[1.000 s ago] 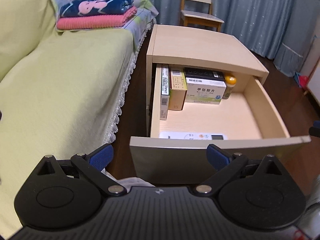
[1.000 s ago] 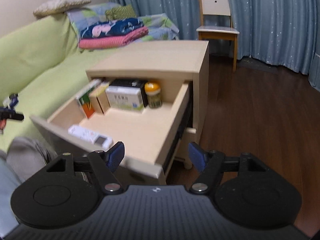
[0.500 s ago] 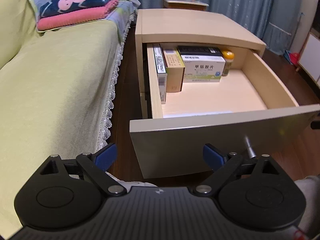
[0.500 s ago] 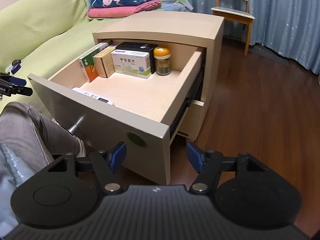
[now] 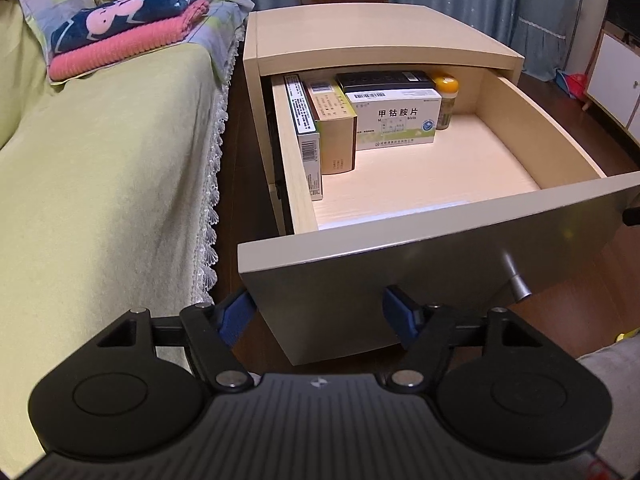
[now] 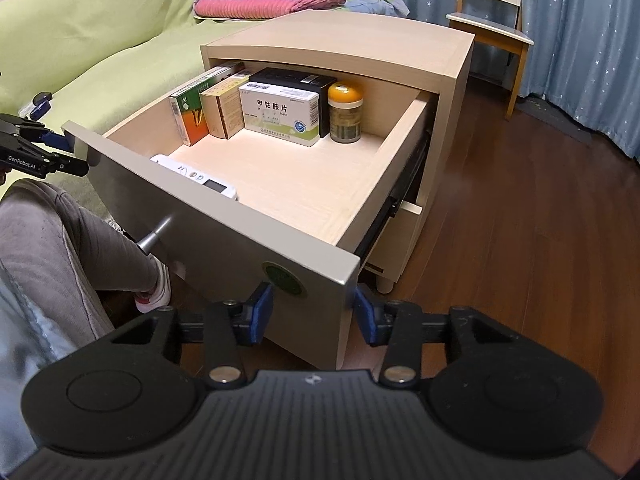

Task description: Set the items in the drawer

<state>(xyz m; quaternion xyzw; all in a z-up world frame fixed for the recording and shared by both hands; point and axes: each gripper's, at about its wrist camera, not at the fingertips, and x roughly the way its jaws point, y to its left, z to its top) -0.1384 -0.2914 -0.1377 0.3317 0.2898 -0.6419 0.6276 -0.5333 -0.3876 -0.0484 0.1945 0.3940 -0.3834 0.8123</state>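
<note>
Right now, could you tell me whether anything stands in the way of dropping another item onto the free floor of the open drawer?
Nothing visible does. The drawer is pulled out, its middle and right floor bare; the boxes and bottle line the back, and the white remote lies behind the front panel.

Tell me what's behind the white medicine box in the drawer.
A black box stands behind the white medicine box in the drawer; only its top and one end show, so anything behind it is hidden.

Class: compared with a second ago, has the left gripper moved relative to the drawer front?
Yes. The left gripper has dropped below the drawer front, hiding the remote.
</note>
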